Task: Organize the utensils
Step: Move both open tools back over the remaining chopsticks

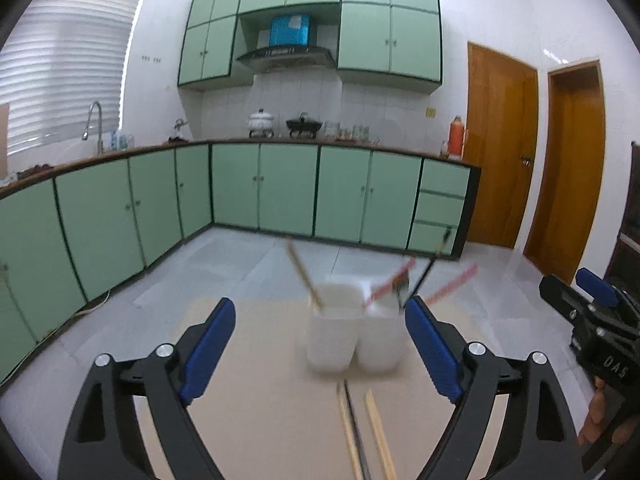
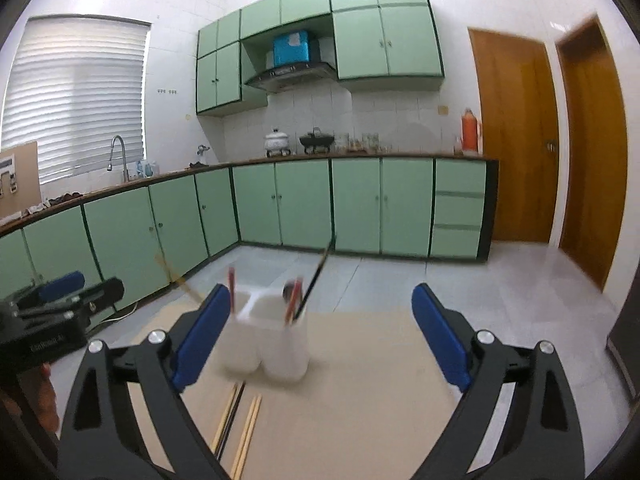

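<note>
A white utensil holder (image 1: 352, 336) with several compartments stands on the beige table (image 1: 260, 400). Wooden chopsticks (image 1: 304, 276), red ones (image 1: 390, 284) and a dark one (image 1: 426, 276) stick up out of it. Loose wooden chopsticks (image 1: 376, 432) and a dark one (image 1: 354, 420) lie flat in front of it. My left gripper (image 1: 320, 304) is open just short of the holder, nothing between its fingers. My right gripper (image 2: 320, 292) is open too and empty, with the holder (image 2: 268, 344) ahead to its left and the loose chopsticks (image 2: 248, 432) below. Each gripper appears at the edge of the other's view (image 1: 576, 286) (image 2: 88, 286).
The table's far edge runs just behind the holder, with grey tiled floor (image 2: 440, 280) beyond. Green base cabinets (image 1: 280, 192) line the back and left walls under a counter with pots. Two wooden doors (image 2: 516, 140) stand at the right.
</note>
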